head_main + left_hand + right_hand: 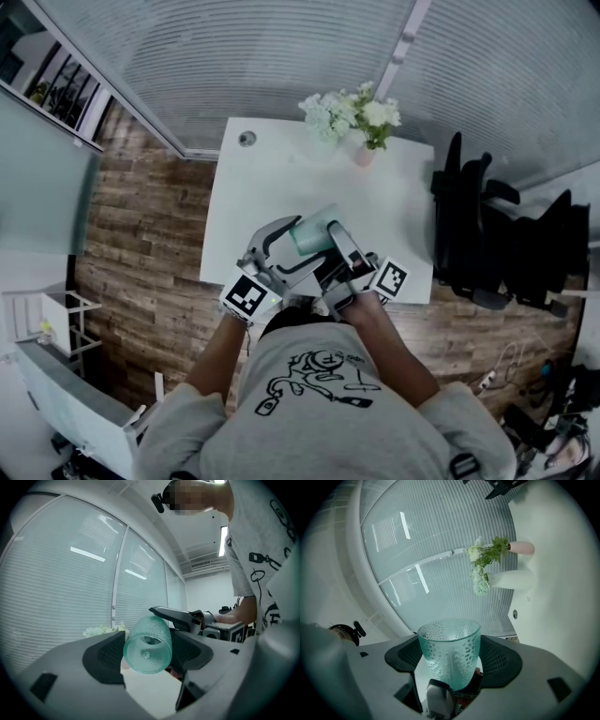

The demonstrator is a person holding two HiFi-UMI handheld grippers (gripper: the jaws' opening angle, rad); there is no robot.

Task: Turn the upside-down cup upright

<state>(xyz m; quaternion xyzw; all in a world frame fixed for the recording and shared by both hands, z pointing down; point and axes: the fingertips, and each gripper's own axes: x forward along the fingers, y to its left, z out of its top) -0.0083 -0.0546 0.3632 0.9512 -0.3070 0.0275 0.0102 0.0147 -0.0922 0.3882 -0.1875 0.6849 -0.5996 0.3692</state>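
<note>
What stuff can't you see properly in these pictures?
Cup bottom: right gripper view, a grey part sits in front.
Vase: left gripper view, mostly hidden behind a jaw; only flowers show clearly.
Cup's mouth: left gripper view, turned away from the camera.
Floor clutter: head view, too small and dark.

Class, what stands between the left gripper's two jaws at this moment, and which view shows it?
The green glass cup stands there, as the left gripper view shows. The left gripper is open round it, and the right gripper grips it.
</note>
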